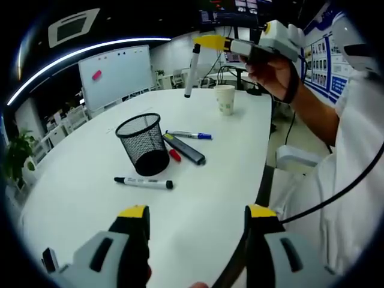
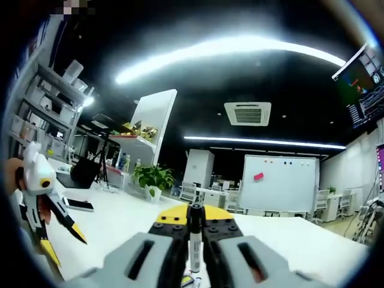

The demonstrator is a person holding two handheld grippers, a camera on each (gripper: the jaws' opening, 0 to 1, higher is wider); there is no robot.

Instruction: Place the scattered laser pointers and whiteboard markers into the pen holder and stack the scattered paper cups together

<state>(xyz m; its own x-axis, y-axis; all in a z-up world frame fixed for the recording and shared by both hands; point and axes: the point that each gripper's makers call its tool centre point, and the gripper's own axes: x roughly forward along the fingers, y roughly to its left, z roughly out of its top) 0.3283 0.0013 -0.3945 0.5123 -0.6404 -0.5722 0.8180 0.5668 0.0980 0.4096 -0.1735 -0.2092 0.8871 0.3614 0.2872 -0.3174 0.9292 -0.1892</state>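
**Marker held high, hanging upright, well away from the pen holder**

In the left gripper view, the right gripper (image 1: 207, 42) is raised high above the white table (image 1: 198, 228), closed on a whiteboard marker (image 1: 191, 71). The marker hangs nearly upright, its free end pointing down. The black mesh pen holder (image 1: 144, 144) stands on the table well below it, nearer the left gripper (image 1: 195, 217), mouth facing up. The marker likely has to be carried over that mouth before release. The left gripper is open and empty. 4 pens lie around the holder; a paper cup (image 1: 225, 99) stands beyond.
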